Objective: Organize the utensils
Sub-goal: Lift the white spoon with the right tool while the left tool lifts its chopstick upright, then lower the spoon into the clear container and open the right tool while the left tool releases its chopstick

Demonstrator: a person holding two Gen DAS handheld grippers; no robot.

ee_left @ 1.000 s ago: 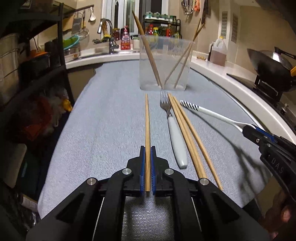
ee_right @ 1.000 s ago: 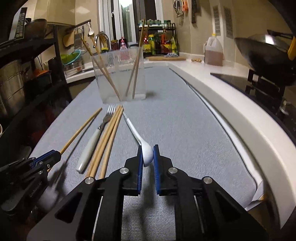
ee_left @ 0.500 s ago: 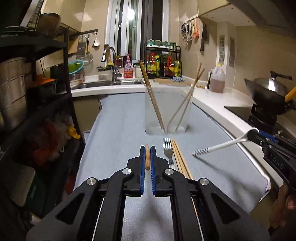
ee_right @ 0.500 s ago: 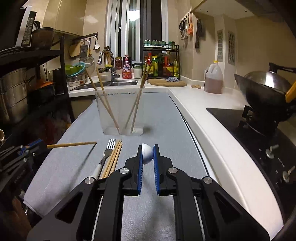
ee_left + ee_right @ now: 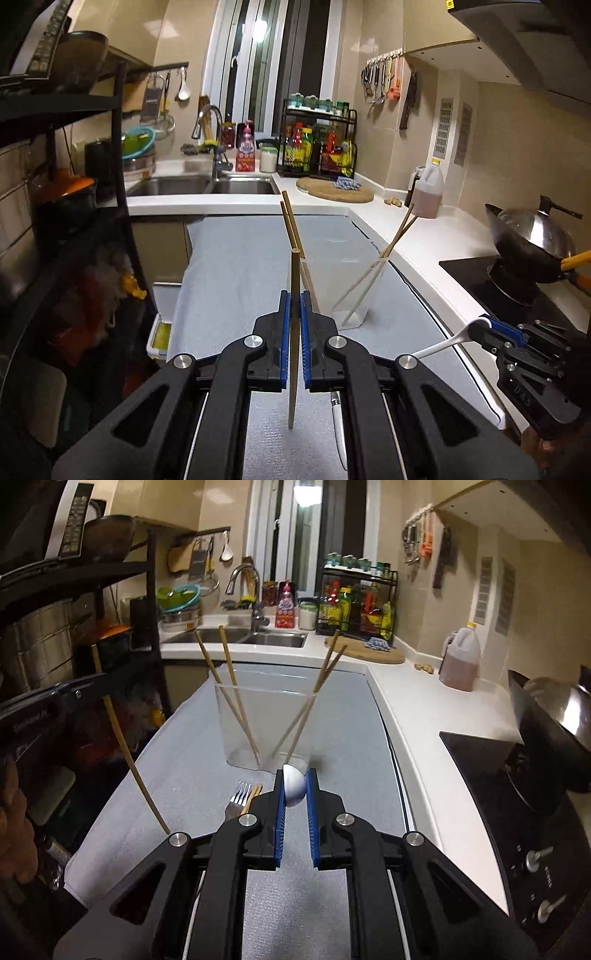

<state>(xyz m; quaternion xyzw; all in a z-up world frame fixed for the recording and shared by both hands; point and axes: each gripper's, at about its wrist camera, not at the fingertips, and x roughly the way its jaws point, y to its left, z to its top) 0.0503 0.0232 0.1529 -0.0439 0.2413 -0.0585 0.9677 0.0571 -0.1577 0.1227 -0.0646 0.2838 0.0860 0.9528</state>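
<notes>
Container [image 5: 264,723] stands mid-bench [image 5: 343,738] w/ four chopsticks [image 5: 236,698] in it. Fork [image 5: 238,797] lies on bench just in front, sink [image 5: 236,637] behind, wok [image 5: 532,240] far right.

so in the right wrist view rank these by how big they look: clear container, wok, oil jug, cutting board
1. wok, though it is nearest the camera and cut off by the frame edge
2. clear container
3. oil jug and cutting board look alike in area, too close to rank
</notes>
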